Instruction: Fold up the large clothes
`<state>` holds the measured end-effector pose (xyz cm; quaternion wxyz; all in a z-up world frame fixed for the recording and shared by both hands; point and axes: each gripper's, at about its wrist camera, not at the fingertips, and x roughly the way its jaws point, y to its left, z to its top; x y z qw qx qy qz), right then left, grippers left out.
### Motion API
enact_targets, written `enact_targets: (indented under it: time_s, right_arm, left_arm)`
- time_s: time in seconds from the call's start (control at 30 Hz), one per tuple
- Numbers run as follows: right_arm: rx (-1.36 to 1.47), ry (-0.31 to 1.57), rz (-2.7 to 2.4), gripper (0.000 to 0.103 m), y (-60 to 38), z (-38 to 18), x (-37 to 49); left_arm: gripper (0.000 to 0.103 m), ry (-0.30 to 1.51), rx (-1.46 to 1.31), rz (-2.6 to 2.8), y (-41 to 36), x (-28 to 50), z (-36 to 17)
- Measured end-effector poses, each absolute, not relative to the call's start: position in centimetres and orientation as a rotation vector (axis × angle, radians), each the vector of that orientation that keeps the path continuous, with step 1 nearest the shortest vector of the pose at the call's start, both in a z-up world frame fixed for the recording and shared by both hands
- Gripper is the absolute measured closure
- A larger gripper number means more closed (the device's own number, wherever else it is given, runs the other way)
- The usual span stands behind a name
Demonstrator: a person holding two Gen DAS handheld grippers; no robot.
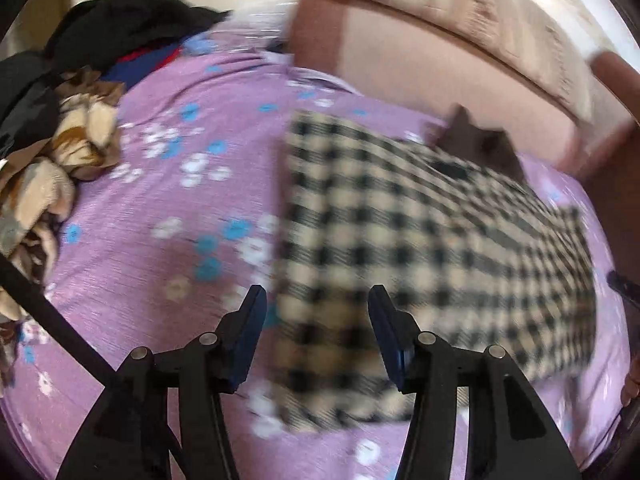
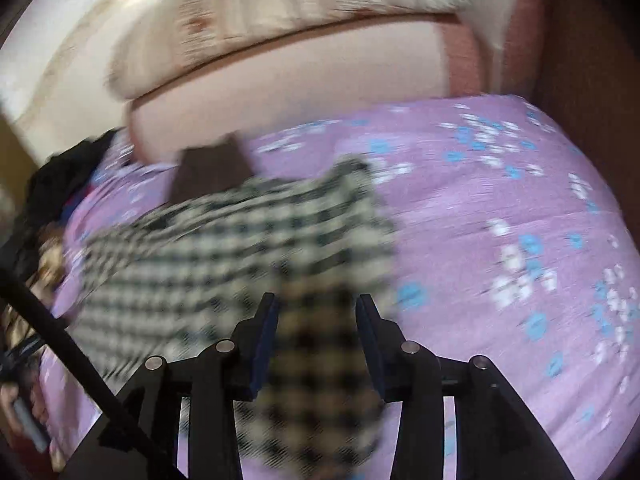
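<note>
You are in a bedroom at home. Ahead of your left tongs [image 1: 316, 336] spreads a bed under a lilac sheet [image 1: 168, 208] printed with blue and white flowers. Beyond it, at the far edge, lie a plump pink pillow [image 1: 420, 60] and a cream striped one [image 2: 280, 4]. Off to the left sits a heap of loose clothes [image 1: 84, 92].

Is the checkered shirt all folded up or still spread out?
Mostly spread out. The shirt lies long and flat across the purple sheet, brown collar showing. Blur hides any small folds.
</note>
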<state>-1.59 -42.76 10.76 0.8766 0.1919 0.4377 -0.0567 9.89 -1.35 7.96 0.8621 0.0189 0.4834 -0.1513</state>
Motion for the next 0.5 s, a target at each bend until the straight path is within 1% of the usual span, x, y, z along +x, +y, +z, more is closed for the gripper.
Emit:
enact_targets:
  time_s: [0.17,0.27,0.3,0.37,0.5]
  right_arm:
    - [0.403,0.924,0.103,0.059,-35.1,9.2,-0.9]
    - [0.435,0.959,0.156,0.059,-32.2,6.8,0.2]
    - [0.427,0.970,0.142,0.059,-31.9,6.1,0.3]
    - [0.403,0.995,0.090,0.061,-32.3,4.9,0.0]
    - [0.431,0.990,-0.055,0.064,-37.4,4.3,-2.6]
  left_arm:
    - [0.051,1.027,0.142,-0.413,-5.3,7.4,6.5]
    - [0.051,1.038,0.207,-0.401,-6.3,6.8,4.9]
    - [0.050,1.039,0.221,-0.399,-6.3,6.7,4.5]
    - [0.045,1.032,0.236,-0.401,-6.0,6.7,4.1]
    - [0.044,1.036,0.234,-0.369,-4.4,7.0,4.6]
